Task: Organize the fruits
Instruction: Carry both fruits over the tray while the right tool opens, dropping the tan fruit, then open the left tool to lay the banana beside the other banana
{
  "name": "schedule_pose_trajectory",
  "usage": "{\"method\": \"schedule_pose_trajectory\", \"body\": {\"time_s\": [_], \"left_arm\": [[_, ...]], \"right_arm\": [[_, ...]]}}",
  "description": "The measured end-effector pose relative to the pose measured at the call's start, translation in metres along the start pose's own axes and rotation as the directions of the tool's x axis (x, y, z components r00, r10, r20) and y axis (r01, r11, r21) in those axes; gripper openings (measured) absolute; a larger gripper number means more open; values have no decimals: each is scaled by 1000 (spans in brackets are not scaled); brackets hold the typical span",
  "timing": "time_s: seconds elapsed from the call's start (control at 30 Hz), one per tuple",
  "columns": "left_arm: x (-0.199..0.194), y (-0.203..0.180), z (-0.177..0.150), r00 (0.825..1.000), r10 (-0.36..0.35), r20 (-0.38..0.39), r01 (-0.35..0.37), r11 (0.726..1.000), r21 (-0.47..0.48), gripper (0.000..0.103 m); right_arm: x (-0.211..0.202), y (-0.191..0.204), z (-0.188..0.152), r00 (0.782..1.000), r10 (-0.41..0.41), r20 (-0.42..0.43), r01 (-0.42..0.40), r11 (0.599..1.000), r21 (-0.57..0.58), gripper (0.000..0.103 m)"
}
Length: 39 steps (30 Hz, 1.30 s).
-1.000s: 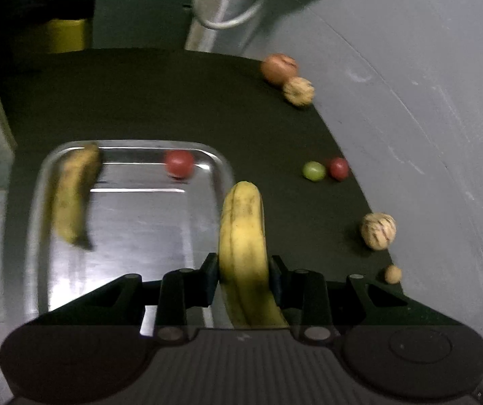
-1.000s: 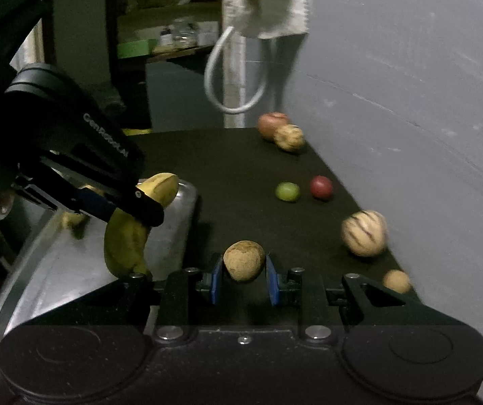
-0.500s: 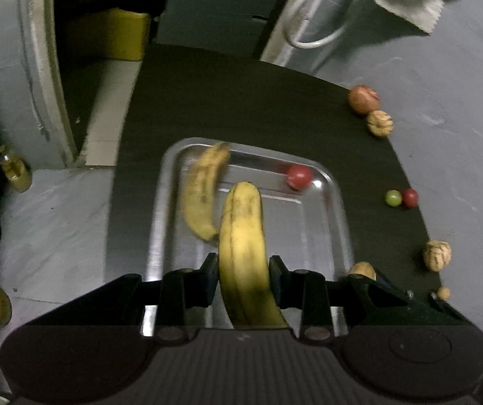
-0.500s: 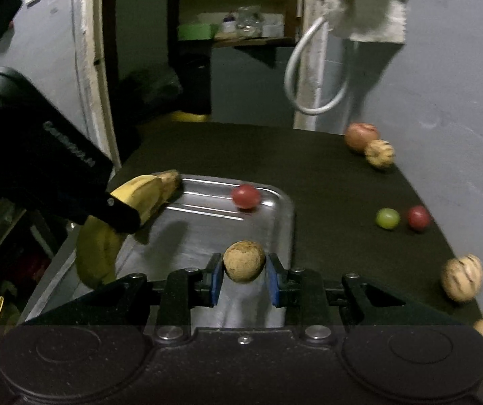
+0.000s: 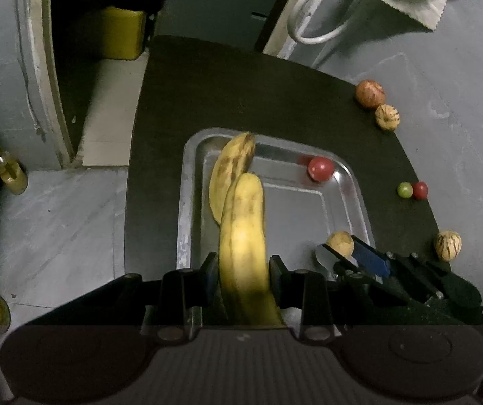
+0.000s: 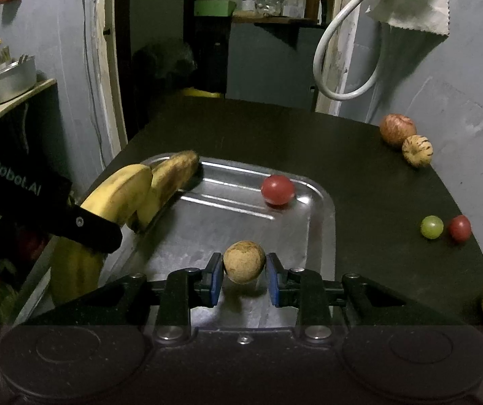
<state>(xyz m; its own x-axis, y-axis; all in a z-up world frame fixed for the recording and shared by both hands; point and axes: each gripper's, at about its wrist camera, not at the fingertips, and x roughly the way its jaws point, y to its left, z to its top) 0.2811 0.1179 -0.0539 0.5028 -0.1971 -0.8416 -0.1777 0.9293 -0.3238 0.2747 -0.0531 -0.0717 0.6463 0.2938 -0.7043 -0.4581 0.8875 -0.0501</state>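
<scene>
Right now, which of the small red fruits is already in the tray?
The one by the tray's far right corner. The other red one sits on the dark table beside the green fruit.

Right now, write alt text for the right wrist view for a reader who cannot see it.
The right gripper holds a round tan fruit above a metal tray on a dark table. The tray holds one banana and a red fruit; the left gripper brings another banana. Six more fruits lie along the table's right edge.

Left gripper (image 5: 243, 271): black body, ribbed top, silver screws, white "GenRobot.AI" lettering.
Right gripper (image 6: 244, 278): black body, blue pads (image 6: 215, 278), silver screws.
</scene>
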Motion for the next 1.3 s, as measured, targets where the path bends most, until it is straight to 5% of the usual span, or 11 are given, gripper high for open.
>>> {"method": "schedule_pose_trajectory", "body": {"time_s": [0.63,0.83,1.13,1.3], "left_arm": [[10,11,0,999,-12,-36,12,1000,-19,35],[7,13,1,999,-5,-31,4,999,-41,37],[-5,6,-3,1000,24,7,-24,999,-42,54],[-18,-2,-6,998,45,44,-44,998,-38,78]], "right_arm": [[5,8,-5,1000,-8,-28,8,1000,-4,30],[-1,3,-7,1000,-15,-19,15,1000,8,38],[-27,-9,-12,1000,-25,16,25,999,31,57],[-42,-16,-16,999,-27,33,25,999,47,72]]}}
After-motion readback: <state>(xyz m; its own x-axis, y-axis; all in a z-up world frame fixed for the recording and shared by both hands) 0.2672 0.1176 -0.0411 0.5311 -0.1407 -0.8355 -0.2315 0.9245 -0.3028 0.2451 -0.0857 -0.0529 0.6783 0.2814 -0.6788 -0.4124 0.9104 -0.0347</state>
